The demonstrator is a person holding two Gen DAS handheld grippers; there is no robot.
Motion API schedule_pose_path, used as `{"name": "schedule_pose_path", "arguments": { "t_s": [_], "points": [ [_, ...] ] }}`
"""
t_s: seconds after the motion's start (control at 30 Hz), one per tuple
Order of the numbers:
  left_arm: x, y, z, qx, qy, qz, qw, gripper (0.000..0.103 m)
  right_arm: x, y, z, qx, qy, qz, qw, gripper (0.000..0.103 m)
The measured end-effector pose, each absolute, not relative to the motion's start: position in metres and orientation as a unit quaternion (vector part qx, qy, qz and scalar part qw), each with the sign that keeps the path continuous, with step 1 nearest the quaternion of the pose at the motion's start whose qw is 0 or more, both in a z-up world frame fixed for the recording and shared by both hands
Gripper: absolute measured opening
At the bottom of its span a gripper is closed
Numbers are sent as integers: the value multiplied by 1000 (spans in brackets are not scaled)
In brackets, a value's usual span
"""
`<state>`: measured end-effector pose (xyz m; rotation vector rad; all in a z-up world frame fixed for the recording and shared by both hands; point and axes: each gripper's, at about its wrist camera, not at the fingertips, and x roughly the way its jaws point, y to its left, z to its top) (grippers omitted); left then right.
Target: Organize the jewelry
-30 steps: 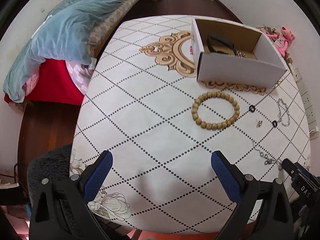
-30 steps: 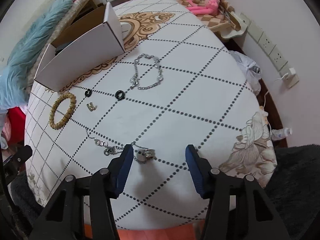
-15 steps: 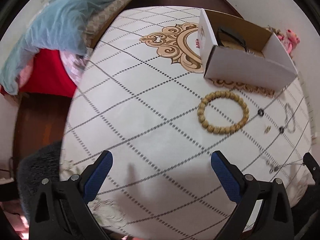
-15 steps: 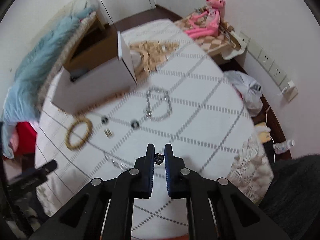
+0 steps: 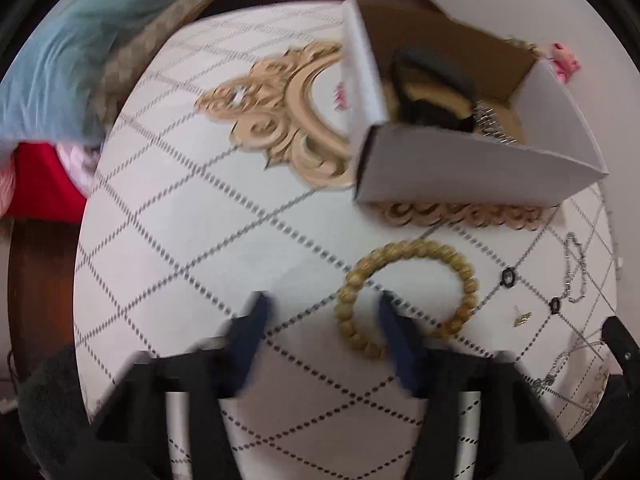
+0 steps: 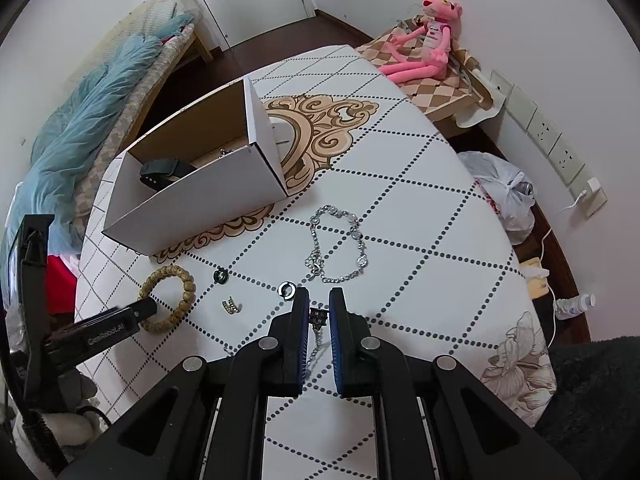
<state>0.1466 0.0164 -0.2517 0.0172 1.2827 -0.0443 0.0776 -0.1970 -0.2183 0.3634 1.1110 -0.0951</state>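
My right gripper (image 6: 319, 307) is shut on a thin silver chain necklace (image 6: 318, 317) and holds it above the table; the chain hangs down between the fingers. My left gripper (image 5: 322, 312) is open, low over the table, its right finger over the wooden bead bracelet (image 5: 464, 276), which also shows in the right wrist view (image 6: 188, 285). A white cardboard box (image 6: 208, 196) holds a black band (image 6: 164, 170) and some jewelry. A silver bracelet (image 6: 340, 244), two black rings (image 6: 220, 275) (image 6: 287, 291) and a small gold piece (image 6: 231, 306) lie on the table.
The white tablecloth (image 6: 420, 220) with dotted diamonds covers an oval table. A bed with a blue quilt (image 6: 92, 120) stands to the left. A pink plush toy (image 6: 424, 48) and a plastic bag (image 6: 504, 188) are off the right edge.
My right gripper has shut on the chain necklace and lifted it off the table. My left gripper has moved forward to the bead bracelet and its jaws have narrowed.
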Motion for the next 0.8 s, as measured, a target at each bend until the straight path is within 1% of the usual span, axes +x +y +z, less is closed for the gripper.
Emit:
{"name": "schedule_pose_path", "arguments": {
  "t_s": [0.03,0.17,0.33,0.8],
  "points": [
    [146,15,-252,8,598,-29,801,7,78,-197,-219,171,525,-45,833,10],
    [144,21,-250,-17,596,-47,801,7,78,-197,-217,176,523,-42,833,10],
    [130,29,-231,-31,583,-60,810,7,75,-198,-206,184,517,-30,835,10],
    [118,26,-153,-54,531,-113,838,6,82,-189,-151,201,486,25,850,10]
  ]
}}
